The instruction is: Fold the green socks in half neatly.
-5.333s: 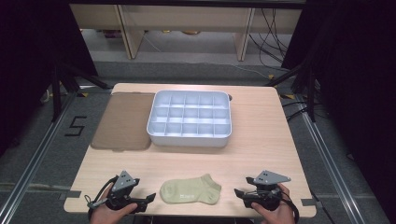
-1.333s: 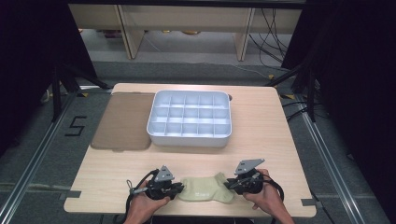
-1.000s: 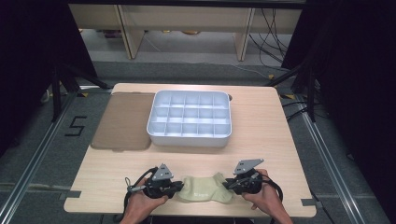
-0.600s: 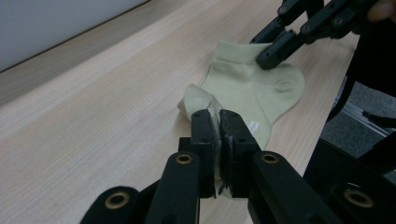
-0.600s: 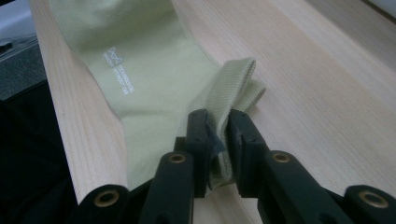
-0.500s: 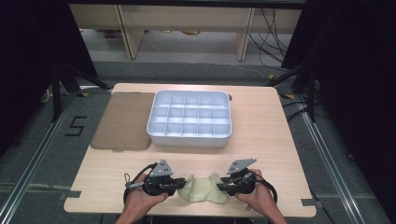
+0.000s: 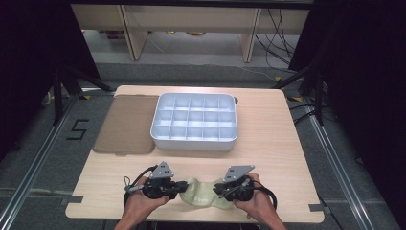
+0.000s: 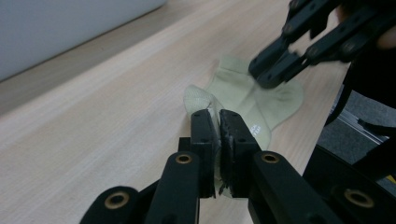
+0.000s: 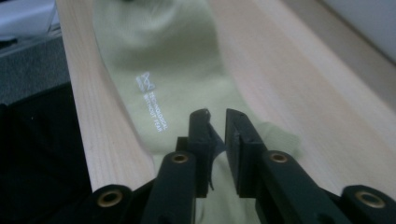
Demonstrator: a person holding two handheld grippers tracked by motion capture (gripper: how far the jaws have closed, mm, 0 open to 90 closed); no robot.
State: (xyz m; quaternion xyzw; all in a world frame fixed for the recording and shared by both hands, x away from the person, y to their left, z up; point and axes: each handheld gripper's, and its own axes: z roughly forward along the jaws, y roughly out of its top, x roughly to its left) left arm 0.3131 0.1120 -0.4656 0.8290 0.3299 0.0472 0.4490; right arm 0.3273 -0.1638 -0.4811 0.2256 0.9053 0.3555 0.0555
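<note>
Now pale green sock (image 7: 203, 192) flat on counter (image 7: 268, 143) near front edge, between claws; left claw (image 7: 184, 187) clamped on one end, right claw (image 7: 216, 190) just closing, pinching other end.

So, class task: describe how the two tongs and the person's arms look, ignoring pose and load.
Both tongs, left and right, are black, with two flat jaws on linked bars fixed by brass-coloured rivets. Each carries a grey three-cornered plate on top and trails a black cable. The forearms are bare, with no sleeves in sight.
</note>
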